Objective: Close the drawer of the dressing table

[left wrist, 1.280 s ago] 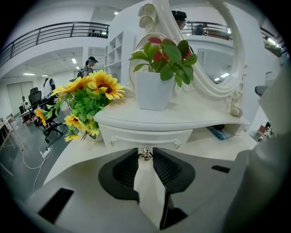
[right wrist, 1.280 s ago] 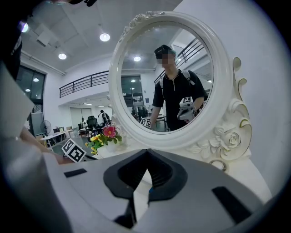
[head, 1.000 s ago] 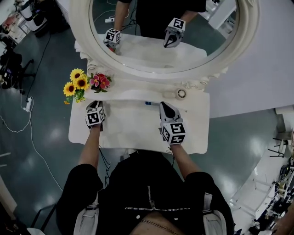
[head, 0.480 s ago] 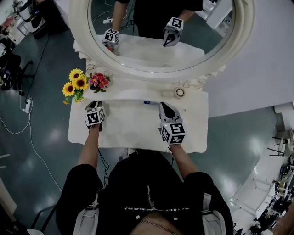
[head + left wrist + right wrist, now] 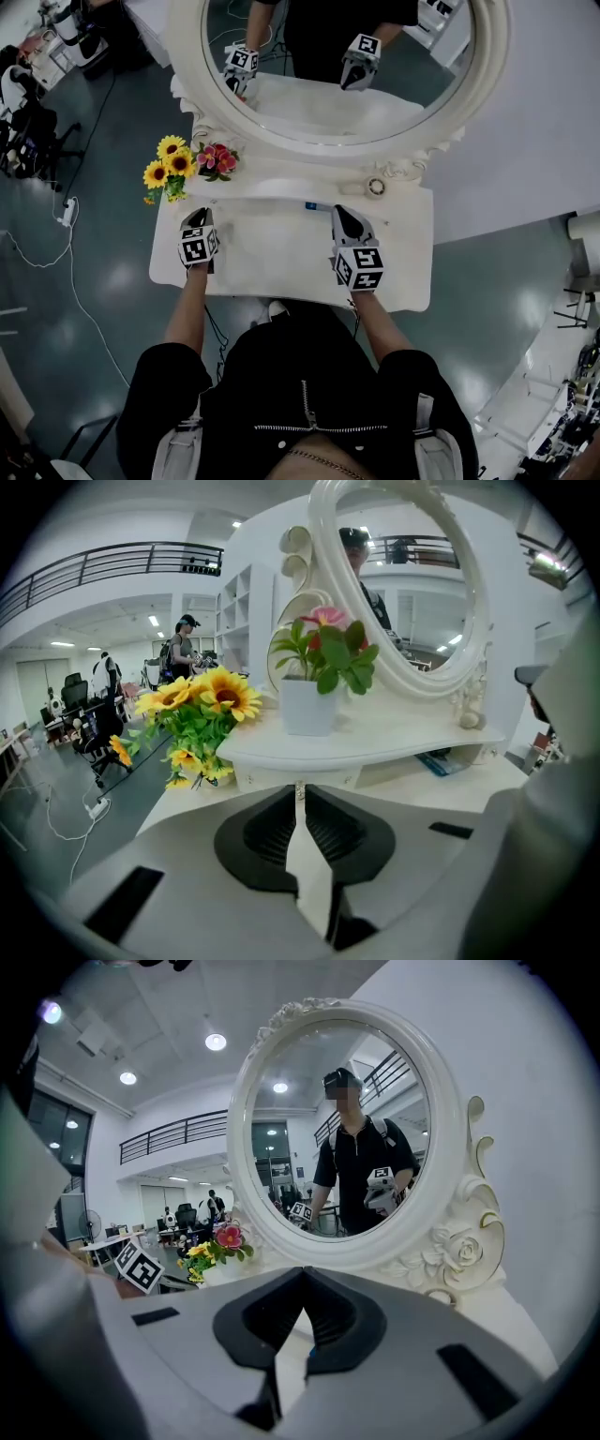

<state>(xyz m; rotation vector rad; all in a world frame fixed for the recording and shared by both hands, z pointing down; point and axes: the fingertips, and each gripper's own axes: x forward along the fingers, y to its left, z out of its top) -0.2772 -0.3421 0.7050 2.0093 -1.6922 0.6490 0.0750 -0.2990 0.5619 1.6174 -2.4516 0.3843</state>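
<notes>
The white dressing table (image 5: 281, 258) stands under an oval mirror (image 5: 337, 66). Under its raised shelf (image 5: 375, 738) the small drawer front (image 5: 258, 778) looks flush with the shelf. My left gripper (image 5: 197, 218) (image 5: 298, 794) hovers over the tabletop's left part, pointing at that drawer front and apart from it. Its jaws are closing to a thin slit, with nothing between them. Over the middle right of the tabletop, my right gripper (image 5: 337, 212) (image 5: 302, 1274) has its fingertips together and holds nothing.
Sunflowers (image 5: 169, 161) hang off the shelf's left end, beside pink flowers in a white pot (image 5: 217, 157) (image 5: 309, 705). A blue item (image 5: 314, 207) lies under the shelf. A small round thing (image 5: 377, 186) sits at the shelf's right. The floor drops away on all sides.
My left gripper has drawn back from the shelf front toward me and risen a little. The right gripper has stayed put. The head view has shifted slightly.
</notes>
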